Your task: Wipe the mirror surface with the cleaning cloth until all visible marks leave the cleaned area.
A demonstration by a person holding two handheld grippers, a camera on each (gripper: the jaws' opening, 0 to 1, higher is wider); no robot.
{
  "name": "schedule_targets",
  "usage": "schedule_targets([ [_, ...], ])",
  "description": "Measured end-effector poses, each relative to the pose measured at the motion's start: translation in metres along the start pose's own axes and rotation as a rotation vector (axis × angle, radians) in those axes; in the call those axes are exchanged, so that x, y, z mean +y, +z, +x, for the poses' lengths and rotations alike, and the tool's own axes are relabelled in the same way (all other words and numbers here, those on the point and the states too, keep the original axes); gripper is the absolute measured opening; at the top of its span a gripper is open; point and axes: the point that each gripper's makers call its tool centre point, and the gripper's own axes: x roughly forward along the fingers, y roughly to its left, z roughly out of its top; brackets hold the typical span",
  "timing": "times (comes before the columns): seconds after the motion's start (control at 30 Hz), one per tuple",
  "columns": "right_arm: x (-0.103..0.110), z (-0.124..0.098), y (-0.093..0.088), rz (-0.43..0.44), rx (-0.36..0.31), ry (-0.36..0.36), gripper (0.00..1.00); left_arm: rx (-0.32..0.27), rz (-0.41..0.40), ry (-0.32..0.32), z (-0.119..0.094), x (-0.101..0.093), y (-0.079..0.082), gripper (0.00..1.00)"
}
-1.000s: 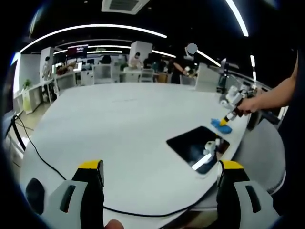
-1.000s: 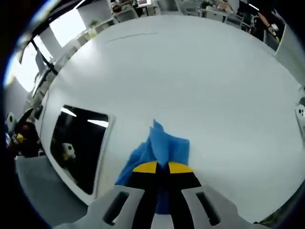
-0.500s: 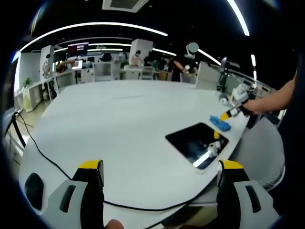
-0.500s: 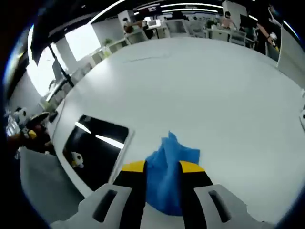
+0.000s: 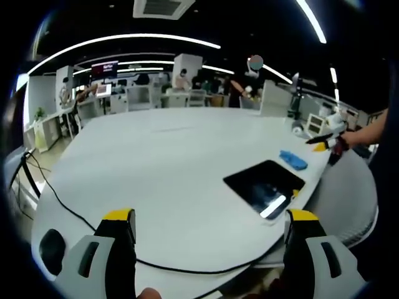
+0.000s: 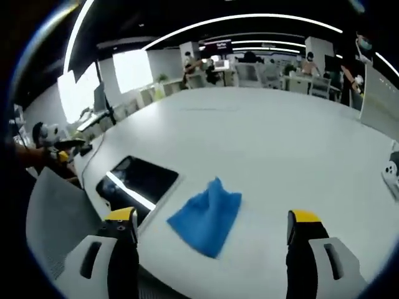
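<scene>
Right gripper view: both tongs (image 6: pixel 212 227) gape empty; cloth (image 6: pixel 207 215) lies ahead between them, beside the mirror (image 6: pixel 138 182). Soft and light, probably best pinched at its raised fold

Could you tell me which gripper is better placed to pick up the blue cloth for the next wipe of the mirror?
The right gripper, probably: its jaws are open, with the blue cloth lying just ahead between them beside the mirror. The left gripper looks at both from across the white table.

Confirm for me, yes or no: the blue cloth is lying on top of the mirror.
No. In the right gripper view the blue cloth lies on the white table beside the mirror, not on it.
</scene>
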Motion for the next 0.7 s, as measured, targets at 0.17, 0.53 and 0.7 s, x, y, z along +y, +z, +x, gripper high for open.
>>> schedule_targets([
  [0.17, -0.007, -0.006, 0.010, -0.048, -0.028, -0.018, 1.00, -0.012, 0.011, -0.009, 0.000, -0.011, 0.008, 1.00],
  [0.53, -0.003, -0.008, -0.007, -0.141, 0.030, 0.074, 1.00, -0.015, 0.014, 0.010, 0.003, -0.023, 0.012, 1.00],
  [0.7, 0.005, -0.012, -0.006, -0.223, -0.041, 0.120, 1.00, -0.020, 0.025, 0.024, 0.003, -0.024, 0.017, 1.00],
])
